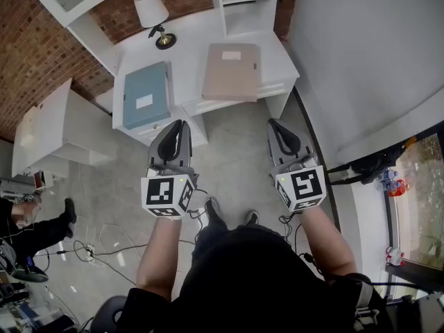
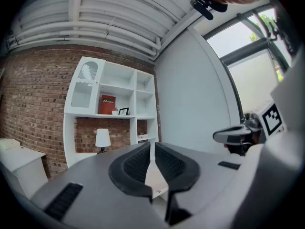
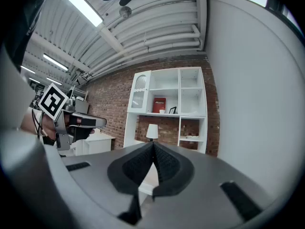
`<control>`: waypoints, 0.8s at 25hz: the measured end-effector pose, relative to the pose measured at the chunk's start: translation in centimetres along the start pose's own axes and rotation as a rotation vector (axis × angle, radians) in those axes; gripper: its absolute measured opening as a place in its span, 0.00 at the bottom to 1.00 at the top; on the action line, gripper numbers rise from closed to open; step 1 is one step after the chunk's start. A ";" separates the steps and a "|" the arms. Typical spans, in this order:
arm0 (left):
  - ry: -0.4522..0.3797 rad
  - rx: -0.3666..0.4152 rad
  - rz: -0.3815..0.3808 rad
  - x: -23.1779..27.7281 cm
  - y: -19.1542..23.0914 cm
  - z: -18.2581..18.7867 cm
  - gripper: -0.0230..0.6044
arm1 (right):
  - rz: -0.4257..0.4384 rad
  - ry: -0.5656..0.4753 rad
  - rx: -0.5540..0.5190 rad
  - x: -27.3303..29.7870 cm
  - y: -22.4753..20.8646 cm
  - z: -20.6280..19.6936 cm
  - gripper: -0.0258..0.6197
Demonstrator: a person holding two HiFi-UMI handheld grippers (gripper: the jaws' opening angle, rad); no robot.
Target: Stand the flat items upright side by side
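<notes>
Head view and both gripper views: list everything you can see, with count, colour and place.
blue folder: one, blue, flat on the desk's left part
beige folder: one, beige, flat on the desk's right part
lamp: one, white shade, at the back of the desk
desk: one, white, against the brick wall
shelf unit: one, white, above the desk
red book: one, red, upright on a shelf
side cabinet: one, white, left of the desk
cables: several, dark and white, on the floor at lower left
left claw: one, grey, shut, empty, short of the desk
right claw: one, grey, shut, empty, short of the desk
</notes>
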State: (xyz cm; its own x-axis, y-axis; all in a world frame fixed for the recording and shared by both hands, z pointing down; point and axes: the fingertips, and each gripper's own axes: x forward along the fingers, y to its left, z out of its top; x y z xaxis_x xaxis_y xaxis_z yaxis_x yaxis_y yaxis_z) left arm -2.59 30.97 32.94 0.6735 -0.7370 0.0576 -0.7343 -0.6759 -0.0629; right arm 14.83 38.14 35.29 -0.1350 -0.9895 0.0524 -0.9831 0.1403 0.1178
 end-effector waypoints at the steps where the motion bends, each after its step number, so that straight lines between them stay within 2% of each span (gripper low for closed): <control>1: -0.001 0.002 0.000 0.1 -0.1 0.1 0.09 | -0.001 -0.001 0.002 0.0 -0.1 0.0 0.04; 10: 0.007 0.006 -0.002 0.7 -0.7 0.3 0.09 | 0.006 0.009 0.051 -0.2 -1.0 -0.4 0.04; 15: -0.013 0.011 -0.007 1.2 -0.9 0.8 0.09 | -0.003 0.012 0.124 0.2 -2.7 -1.2 0.04; 20: 0.032 -0.028 -0.040 2.7 0.1 -0.8 0.27 | -0.034 0.050 0.159 1.3 -4.1 -2.6 0.12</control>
State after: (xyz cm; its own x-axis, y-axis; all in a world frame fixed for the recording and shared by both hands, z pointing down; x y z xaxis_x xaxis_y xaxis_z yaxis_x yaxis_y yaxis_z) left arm -0.92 28.86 33.86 0.6992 -0.7090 0.0916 -0.7096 -0.7039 -0.0319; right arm 18.97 36.39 37.50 -0.0991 -0.9899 0.1010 -0.9947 0.0957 -0.0379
